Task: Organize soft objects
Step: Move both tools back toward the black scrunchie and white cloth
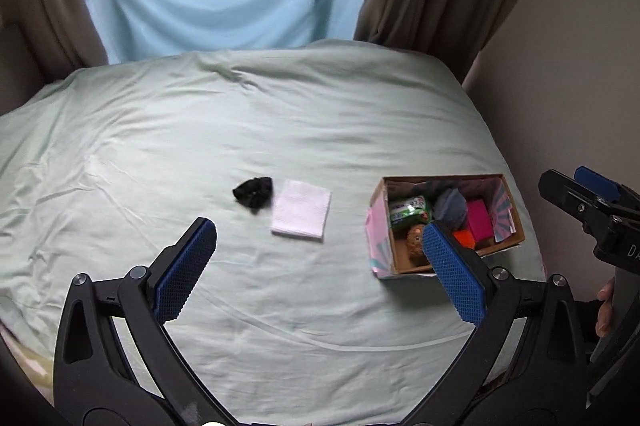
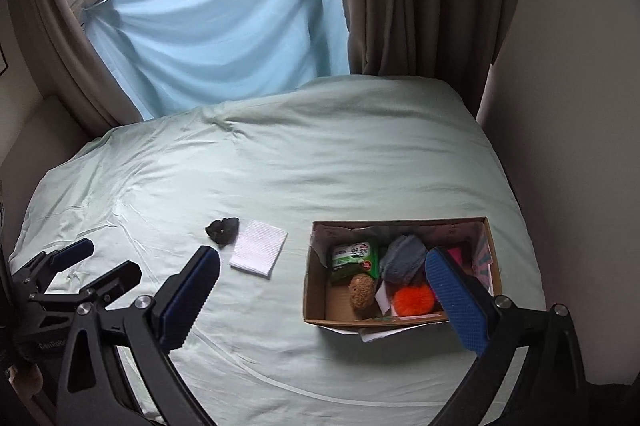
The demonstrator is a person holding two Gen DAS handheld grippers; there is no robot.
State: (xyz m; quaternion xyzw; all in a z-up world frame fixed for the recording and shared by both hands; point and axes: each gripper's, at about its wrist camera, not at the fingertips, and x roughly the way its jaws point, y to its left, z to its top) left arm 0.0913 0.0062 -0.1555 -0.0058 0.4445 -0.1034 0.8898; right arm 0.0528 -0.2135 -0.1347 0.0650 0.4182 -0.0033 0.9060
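Box (image 2: 316, 306) on the bed (image 2: 320, 154) largely filled; black scrunchie (image 2: 222, 227) and white cloth (image 2: 259, 248) (touching) remain outside — left hand-held gripper (image 1: 320, 262) and right hand-held gripper (image 2: 324, 300) both spread, empty.

Left claw (image 1: 318, 266) and right claw (image 2: 322, 292) match — black curved plastic arms, blue cross-hatched pads (image 1: 186, 270) on the inner faces, round silver screws (image 1: 138, 271) at the pivots, triangular cut-outs in the outer links. Partial white lettering on each body — unreadable.

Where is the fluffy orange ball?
The fluffy orange ball sits inside the brown cardboard box on the bed's right side, near the box's front wall, beside a grey fuzzy cloth.
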